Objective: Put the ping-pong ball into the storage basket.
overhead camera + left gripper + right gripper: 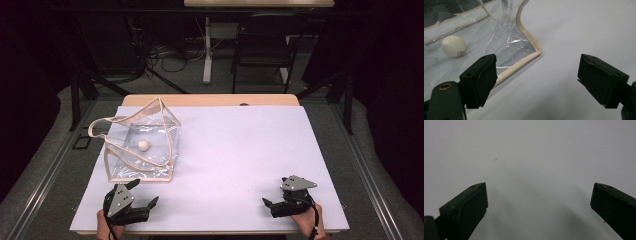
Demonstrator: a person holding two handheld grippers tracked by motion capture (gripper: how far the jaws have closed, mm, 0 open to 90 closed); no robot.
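Clear bag (pixel 142 147) just beyond left hand-held gripper (pixel 144 191).

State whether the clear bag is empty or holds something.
Not empty: the clear bag holds one white ball, seen through its transparent wall.

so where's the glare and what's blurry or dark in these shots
High view: bright table, dark surroundings, and the clear bag shows faint sheen. Left gripper view: white glints on the bag's creased plastic, the ball fairly sharp, the left tool dark and a little soft. Right gripper view: the right tool casts a soft shadow on the table, which looks flat and hazy.
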